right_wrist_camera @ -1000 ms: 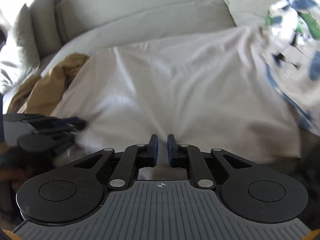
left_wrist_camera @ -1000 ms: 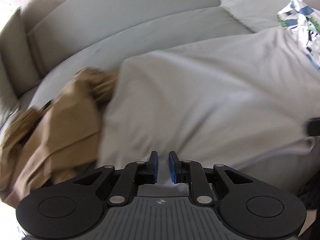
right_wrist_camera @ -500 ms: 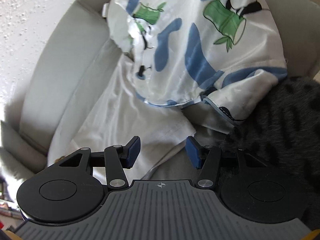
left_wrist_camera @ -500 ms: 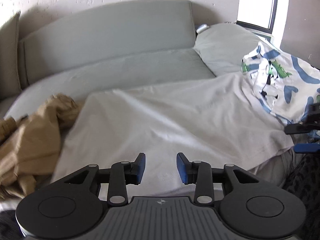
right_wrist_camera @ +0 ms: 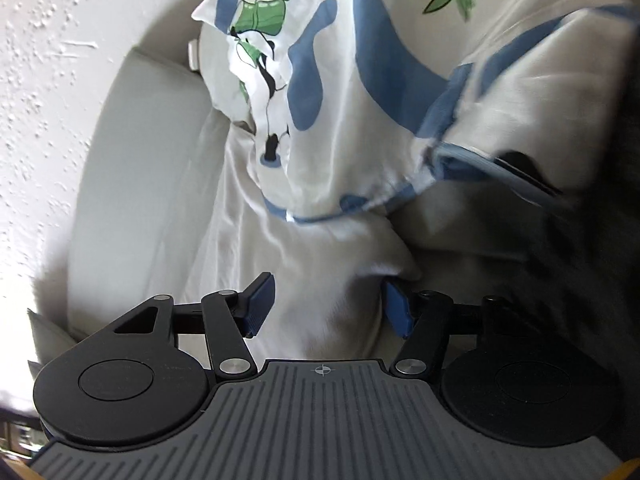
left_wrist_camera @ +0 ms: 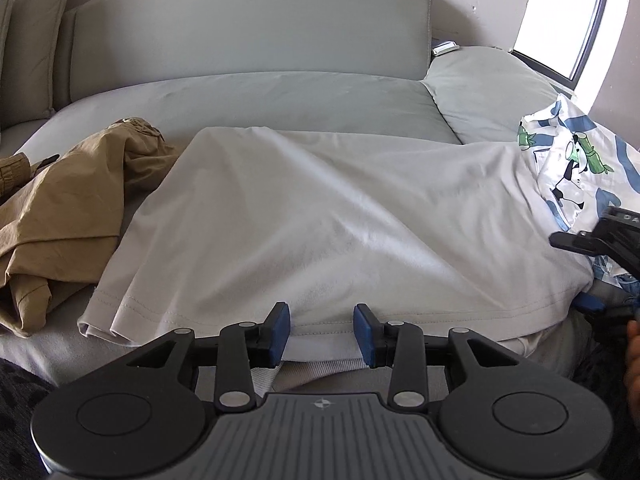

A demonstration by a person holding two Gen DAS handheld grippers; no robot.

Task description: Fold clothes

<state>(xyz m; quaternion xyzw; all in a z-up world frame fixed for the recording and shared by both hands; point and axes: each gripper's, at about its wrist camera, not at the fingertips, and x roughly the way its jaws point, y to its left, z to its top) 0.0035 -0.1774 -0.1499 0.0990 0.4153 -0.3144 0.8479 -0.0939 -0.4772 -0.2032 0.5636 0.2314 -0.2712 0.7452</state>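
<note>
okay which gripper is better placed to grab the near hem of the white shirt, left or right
Left, probably. The left gripper sits open right at the white shirt's near hem, jaws straddling the edge. The right gripper, also open, is at the shirt's far corner beside the panda-print cloth.

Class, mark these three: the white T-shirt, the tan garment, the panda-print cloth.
white T-shirt [left_wrist_camera: 320, 216], left wrist view, middle of its spread body.
tan garment [left_wrist_camera: 68, 208], left wrist view, its crumpled middle.
panda-print cloth [right_wrist_camera: 340, 92], right wrist view, a blue patch.
</note>
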